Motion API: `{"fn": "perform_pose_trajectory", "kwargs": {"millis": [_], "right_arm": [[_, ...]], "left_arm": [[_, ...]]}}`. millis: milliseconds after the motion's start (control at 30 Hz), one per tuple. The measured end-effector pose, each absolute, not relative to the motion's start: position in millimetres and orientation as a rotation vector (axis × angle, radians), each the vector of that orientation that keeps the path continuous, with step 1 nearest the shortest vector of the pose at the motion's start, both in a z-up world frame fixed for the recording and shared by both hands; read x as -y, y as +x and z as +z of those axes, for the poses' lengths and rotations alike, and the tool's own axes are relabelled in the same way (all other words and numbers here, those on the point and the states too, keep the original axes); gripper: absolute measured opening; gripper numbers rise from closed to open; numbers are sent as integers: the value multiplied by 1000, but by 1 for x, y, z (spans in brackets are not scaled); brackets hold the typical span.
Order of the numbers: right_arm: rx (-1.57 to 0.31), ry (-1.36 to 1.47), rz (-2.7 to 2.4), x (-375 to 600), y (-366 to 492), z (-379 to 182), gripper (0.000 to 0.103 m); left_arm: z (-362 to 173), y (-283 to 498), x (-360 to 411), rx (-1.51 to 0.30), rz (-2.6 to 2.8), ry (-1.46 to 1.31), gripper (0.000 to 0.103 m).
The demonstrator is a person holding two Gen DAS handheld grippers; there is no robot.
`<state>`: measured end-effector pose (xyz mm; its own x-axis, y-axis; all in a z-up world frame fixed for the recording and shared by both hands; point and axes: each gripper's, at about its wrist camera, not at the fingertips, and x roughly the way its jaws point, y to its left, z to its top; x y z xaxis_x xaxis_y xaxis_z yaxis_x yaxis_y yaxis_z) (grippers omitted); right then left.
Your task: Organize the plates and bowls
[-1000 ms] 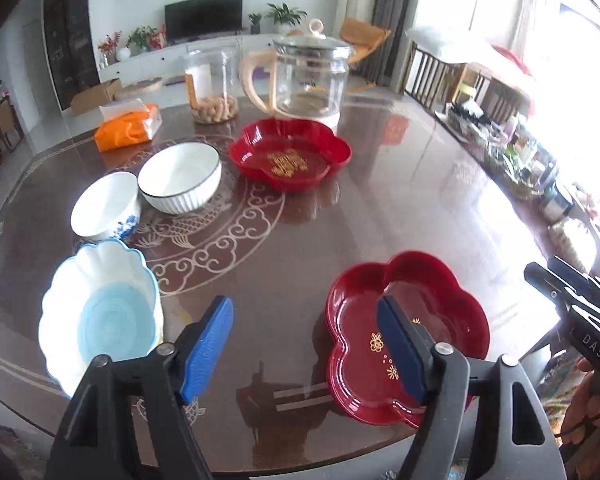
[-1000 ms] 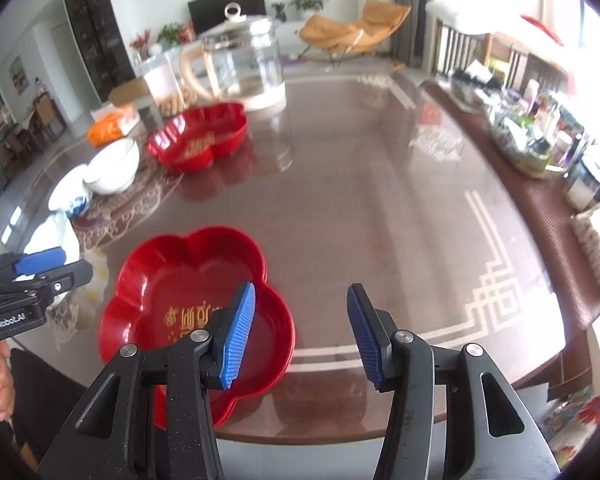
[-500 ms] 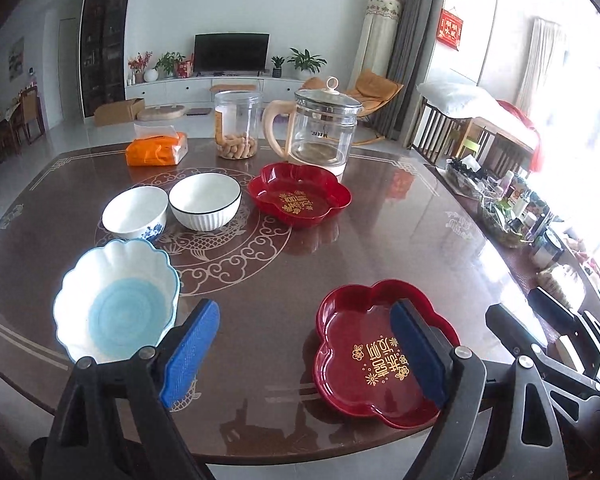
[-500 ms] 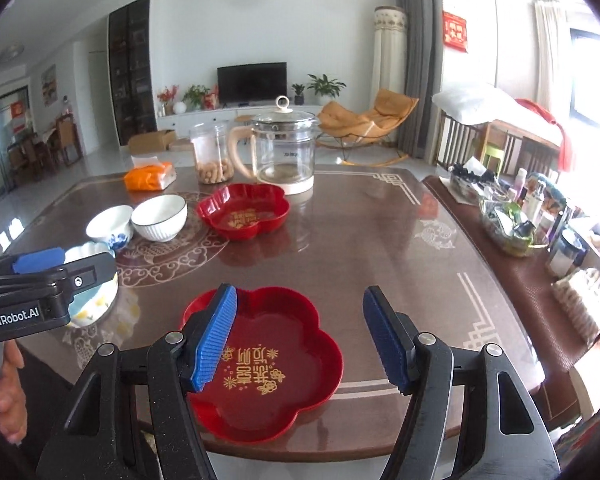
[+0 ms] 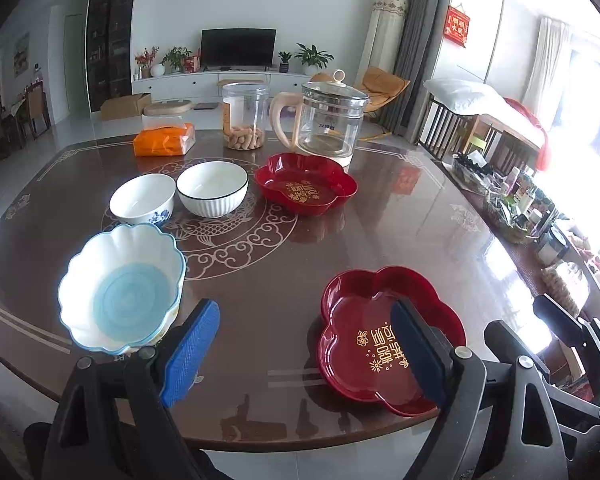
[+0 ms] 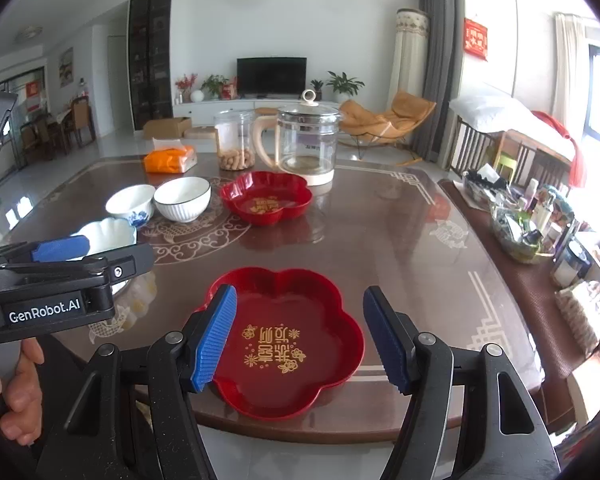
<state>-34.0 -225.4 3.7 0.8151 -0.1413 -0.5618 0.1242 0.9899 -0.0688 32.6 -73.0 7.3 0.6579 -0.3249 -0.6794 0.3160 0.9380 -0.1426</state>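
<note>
A red flower-shaped plate (image 6: 284, 344) lies near the table's front edge, also seen as the near red plate (image 5: 384, 340). A second red plate (image 5: 306, 186) sits farther back, the far red plate (image 6: 266, 196). A white and blue scalloped bowl (image 5: 122, 288) stands front left on another dish. Behind it are a blue-patterned white bowl (image 5: 142, 200) and a ribbed white bowl (image 5: 212, 188). My left gripper (image 5: 304, 352) is open above the table edge, holding nothing. My right gripper (image 6: 300, 340) hangs open above the near red plate, pads clear of it.
A glass kettle (image 5: 328, 120), a jar of snacks (image 5: 244, 120) and an orange tissue pack (image 5: 164, 140) stand at the table's far side. A cluttered side table (image 6: 532, 224) runs along the right. A hand (image 6: 16, 392) grips the left gripper's handle.
Both grippers pulled back toward the table's front edge and levelled out. The right gripper's jaws widened. The near red plate stays flat on the table.
</note>
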Motion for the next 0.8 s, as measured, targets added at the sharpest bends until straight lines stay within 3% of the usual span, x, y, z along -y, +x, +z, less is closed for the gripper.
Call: {"fn": "perform_pose_trajectory", "kwargs": {"millis": [800], "right_arm": [[-628, -36, -101, 215, -39, -6, 70]], "left_arm": [[7, 27, 55, -779, -296, -89, 87]]}}
